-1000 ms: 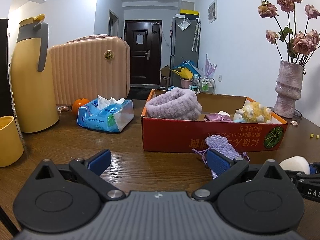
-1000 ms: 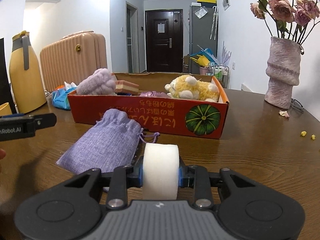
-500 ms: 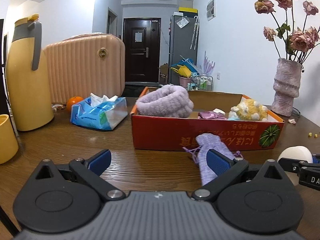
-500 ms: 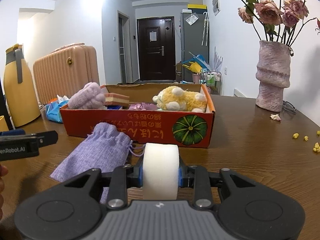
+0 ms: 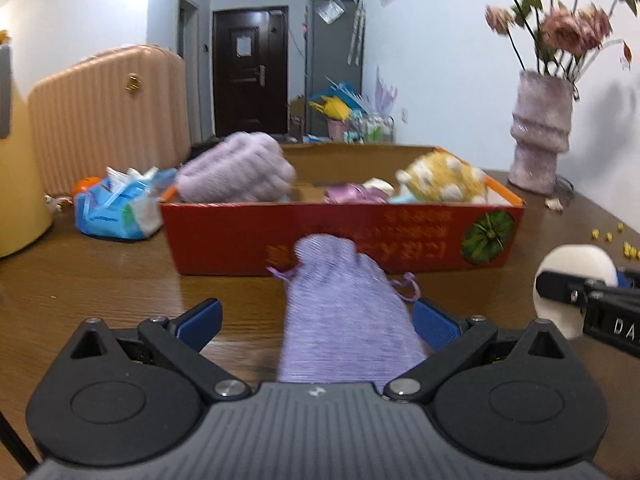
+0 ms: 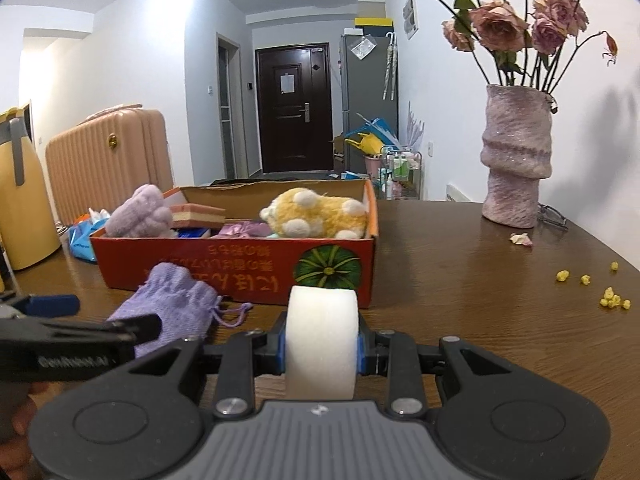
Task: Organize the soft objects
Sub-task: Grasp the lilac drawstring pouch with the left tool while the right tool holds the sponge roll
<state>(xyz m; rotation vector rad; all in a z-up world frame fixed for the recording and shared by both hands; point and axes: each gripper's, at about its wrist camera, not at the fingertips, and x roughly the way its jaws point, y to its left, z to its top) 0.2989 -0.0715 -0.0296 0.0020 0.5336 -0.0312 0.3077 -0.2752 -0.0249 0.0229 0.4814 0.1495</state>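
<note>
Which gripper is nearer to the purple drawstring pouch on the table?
Left. The left gripper straddles the purple pouch, fingers open either side. The right gripper, shut on a white foam roll, sits beside it.

Even indoor light fills both fisheye views, which bend at the edges. The left view is motion-blurred around the red cardboard box (image 5: 340, 240); glare streaks the brown wooden table (image 6: 460, 264) beside it.

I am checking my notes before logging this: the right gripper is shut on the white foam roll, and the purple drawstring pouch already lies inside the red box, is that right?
Not quite: the purple drawstring pouch lies on the table in front of the red box, not inside it, as the right wrist view shows. The right gripper is indeed shut on the white foam roll.
</note>
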